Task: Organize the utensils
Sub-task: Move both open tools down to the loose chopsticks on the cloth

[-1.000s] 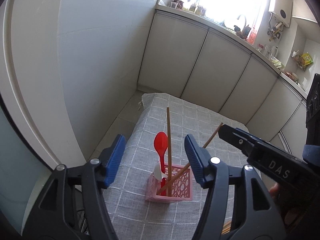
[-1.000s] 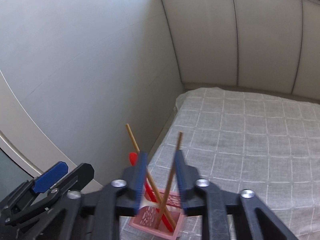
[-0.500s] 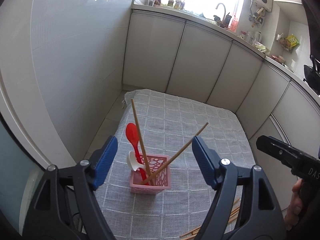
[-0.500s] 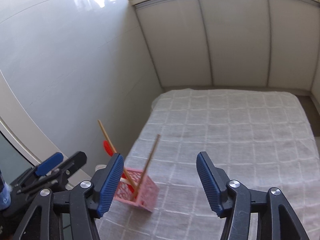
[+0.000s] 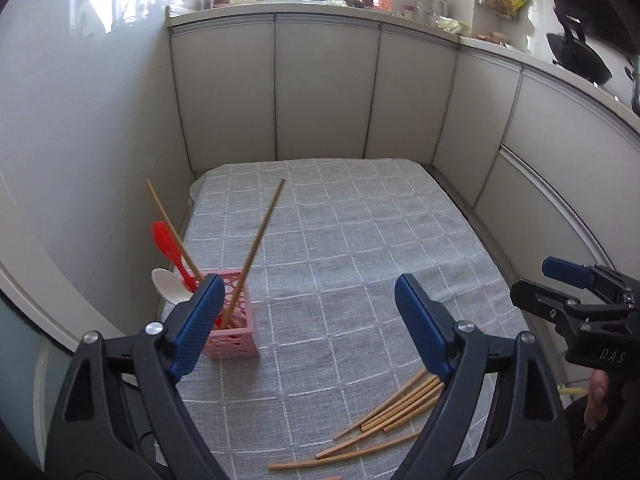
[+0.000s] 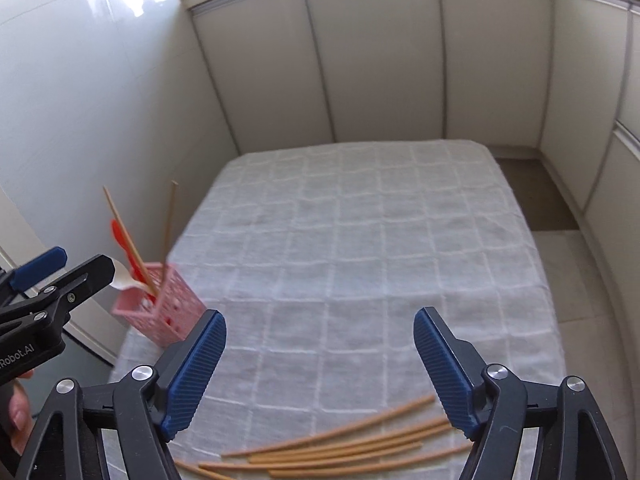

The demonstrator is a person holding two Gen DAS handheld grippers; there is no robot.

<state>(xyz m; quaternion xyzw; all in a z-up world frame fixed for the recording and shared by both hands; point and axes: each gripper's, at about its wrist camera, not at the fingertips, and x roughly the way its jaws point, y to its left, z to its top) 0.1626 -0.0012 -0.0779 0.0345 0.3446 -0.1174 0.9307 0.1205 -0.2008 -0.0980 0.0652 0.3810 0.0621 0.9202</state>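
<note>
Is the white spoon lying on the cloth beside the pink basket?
No, the white spoon stands in the pink basket, beside the red spoon.

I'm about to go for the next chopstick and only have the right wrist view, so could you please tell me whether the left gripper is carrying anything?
Observer: No. The left gripper is empty; its jaws are opening with nothing between them.
Operator: Thanks. And what is the white shape in the pink basket, half hidden in my view?
Observer: A white spoon, bowl up, standing beside the red spoon.
</note>
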